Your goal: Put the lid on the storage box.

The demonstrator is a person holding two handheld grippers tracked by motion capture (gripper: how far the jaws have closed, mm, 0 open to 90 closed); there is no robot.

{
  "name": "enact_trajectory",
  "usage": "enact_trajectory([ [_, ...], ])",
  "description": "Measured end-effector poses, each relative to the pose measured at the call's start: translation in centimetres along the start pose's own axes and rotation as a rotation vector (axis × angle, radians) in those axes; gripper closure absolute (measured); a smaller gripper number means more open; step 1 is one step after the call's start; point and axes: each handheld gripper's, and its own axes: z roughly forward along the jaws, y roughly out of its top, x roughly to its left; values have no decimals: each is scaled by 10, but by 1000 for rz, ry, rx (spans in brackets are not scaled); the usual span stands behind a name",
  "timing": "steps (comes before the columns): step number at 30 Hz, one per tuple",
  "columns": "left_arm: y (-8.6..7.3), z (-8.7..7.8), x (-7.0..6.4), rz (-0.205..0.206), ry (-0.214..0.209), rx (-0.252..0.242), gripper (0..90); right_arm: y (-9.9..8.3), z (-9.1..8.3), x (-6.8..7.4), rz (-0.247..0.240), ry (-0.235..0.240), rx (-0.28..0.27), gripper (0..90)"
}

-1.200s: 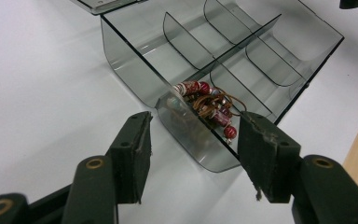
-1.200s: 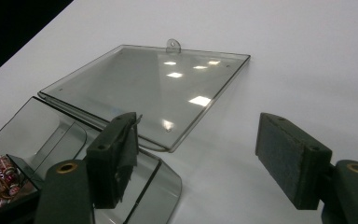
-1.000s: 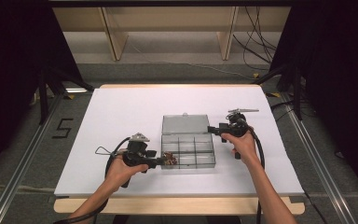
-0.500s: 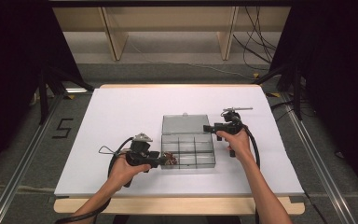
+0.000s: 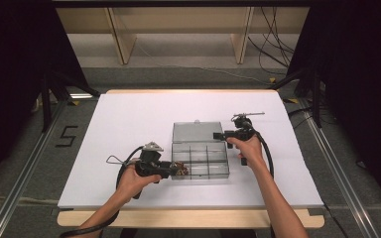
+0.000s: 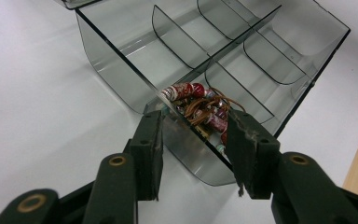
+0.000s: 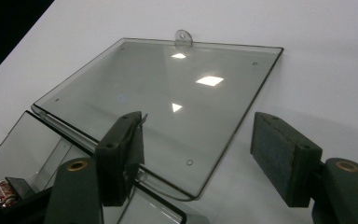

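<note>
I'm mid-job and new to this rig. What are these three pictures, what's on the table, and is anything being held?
A person works at a white table, holding a two-jaw gripper in each hand. One camera looks down from above; the other two ride on the grippers. On the table lies a clear smoky plastic compartment box, its hinged lid folded flat open. The left gripper has its jaws either side of a red-beaded bracelet on brown cord at a corner compartment; whether it grips is unclear. The right gripper hovers open over the lid, holding nothing.

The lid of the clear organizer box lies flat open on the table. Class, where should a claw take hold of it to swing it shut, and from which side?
Grip the lid at its far free edge by the small tab, opposite the hinge. It lies flat, so come low from beyond that edge, one jaw slipping under.
</note>
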Motion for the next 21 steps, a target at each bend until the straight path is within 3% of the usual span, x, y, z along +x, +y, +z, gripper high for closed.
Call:
enact_trajectory([
  [2, 0, -1, 1, 21, -3, 15, 563, -1, 0, 2, 14, 14, 17, 356],
  [3, 0, -1, 1, 21, -3, 13, 563, -1, 0, 0, -5, 15, 9, 356],
  [5, 0, -1, 1, 20, -3, 12, 564, -1, 1, 1, 15, 4, 15, 356],
  [8, 0, 0, 0, 9, -2, -1, 564, -1, 2, 0, 6, 10, 14, 354],
  [9, 0, 0, 0, 9, -2, -1, 564, -1, 2, 2, 31, 27, 26, 354],
  [10, 0, 0, 0, 9, -2, -1, 564, -1, 3, -1, 9, 17, 18, 352],
  [12, 0, 0, -1, 12, 5, -2, 564, -1, 4, -1, 12, 10, 24, 349],
  [13, 0, 0, -1, 13, 4, -2, 564, -1, 4, 2, 44, 5, 29, 348],
  [16, 0, 0, -1, 15, 5, -1, 564, -1, 5, -2, 15, 15, 28, 349],
  [17, 1, -1, 0, 33, 3, 11, 564, -1, 5, -1, 29, 16, 31, 349],
  [18, 1, -1, 0, 37, 2, 16, 564, -1, 4, 2, 80, 29, 45, 349],
  [20, 1, -1, 0, 37, 4, 16, 564, 0, 5, -2, 55, 32, 42, 349],
  [21, 1, -1, 0, 39, 6, 16, 564, -1, 5, 1, 89, 35, 55, 349],
])
